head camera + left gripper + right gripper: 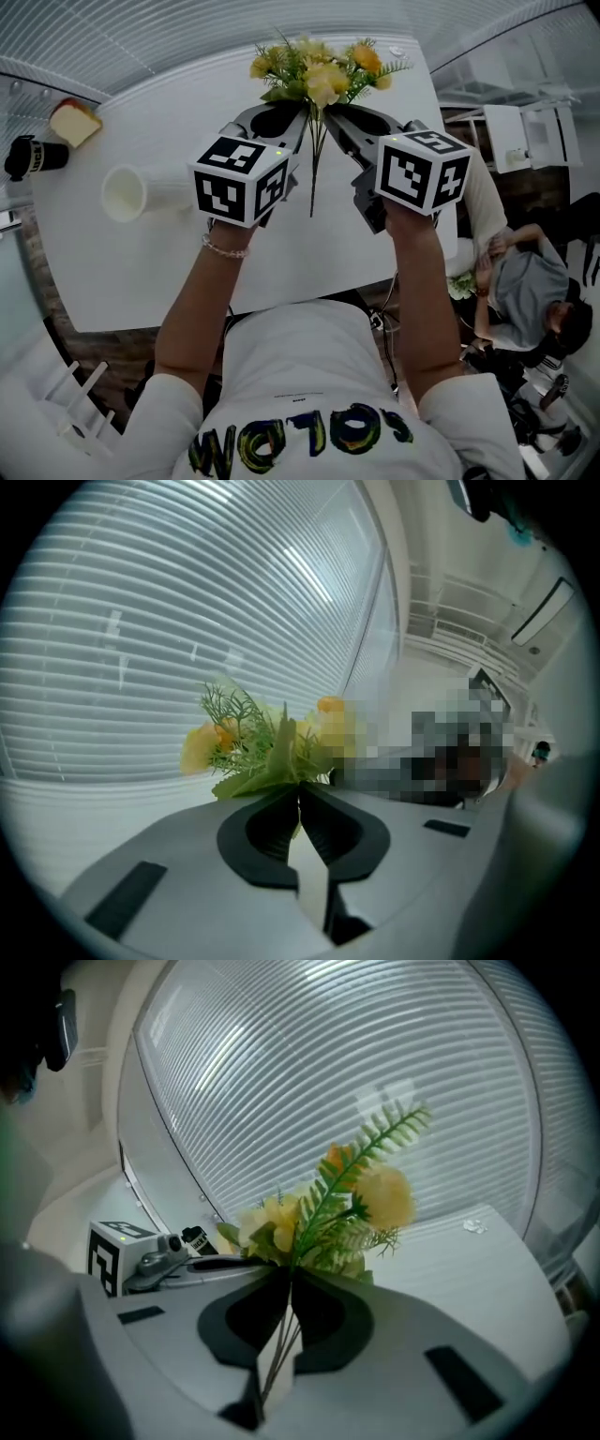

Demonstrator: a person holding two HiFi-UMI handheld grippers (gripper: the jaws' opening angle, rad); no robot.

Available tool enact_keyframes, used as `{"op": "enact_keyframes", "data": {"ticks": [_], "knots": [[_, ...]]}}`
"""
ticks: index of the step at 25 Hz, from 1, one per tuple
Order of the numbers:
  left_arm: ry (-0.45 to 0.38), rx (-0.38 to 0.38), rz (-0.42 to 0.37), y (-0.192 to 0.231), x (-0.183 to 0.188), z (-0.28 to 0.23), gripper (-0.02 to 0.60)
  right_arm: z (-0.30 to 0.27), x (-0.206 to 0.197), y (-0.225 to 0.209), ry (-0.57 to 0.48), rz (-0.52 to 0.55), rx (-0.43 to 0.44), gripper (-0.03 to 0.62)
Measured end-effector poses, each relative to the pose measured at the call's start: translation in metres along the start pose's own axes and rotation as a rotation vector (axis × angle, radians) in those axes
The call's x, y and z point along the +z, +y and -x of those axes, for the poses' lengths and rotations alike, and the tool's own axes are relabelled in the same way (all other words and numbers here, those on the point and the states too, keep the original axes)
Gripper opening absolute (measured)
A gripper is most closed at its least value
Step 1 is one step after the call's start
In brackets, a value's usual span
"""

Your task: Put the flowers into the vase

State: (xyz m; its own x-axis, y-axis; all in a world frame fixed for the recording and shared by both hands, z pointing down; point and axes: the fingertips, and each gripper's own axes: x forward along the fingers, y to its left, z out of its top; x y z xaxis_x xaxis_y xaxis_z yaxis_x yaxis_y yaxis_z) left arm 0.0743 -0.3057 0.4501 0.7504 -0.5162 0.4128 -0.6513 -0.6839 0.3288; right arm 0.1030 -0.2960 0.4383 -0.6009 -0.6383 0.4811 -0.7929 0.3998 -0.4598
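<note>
**A:** Both grippers are on the flowers — right gripper pinched shut on the stems, left gripper closed just under the leaves, seemingly on the bunch too.

**B:** And the vase?

**A:** The vase lies on its side on the table, left of the bunch — left gripper is nearer. Its mouth faces left, away from the flowers, and the stems hang straight down.

**B:** Probably needs standing up first. Count?

**A:** One bunch, one vase, two grippers.
</note>
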Motion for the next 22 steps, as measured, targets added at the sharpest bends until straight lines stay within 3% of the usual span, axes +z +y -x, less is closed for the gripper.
{"op": "enact_keyframes", "data": {"ticks": [22], "knots": [[-0.302,0.136,-0.167,-0.042,0.127,0.146,0.017,0.073,0.101,0.153,-0.264,0.341,0.129,0.02]]}}
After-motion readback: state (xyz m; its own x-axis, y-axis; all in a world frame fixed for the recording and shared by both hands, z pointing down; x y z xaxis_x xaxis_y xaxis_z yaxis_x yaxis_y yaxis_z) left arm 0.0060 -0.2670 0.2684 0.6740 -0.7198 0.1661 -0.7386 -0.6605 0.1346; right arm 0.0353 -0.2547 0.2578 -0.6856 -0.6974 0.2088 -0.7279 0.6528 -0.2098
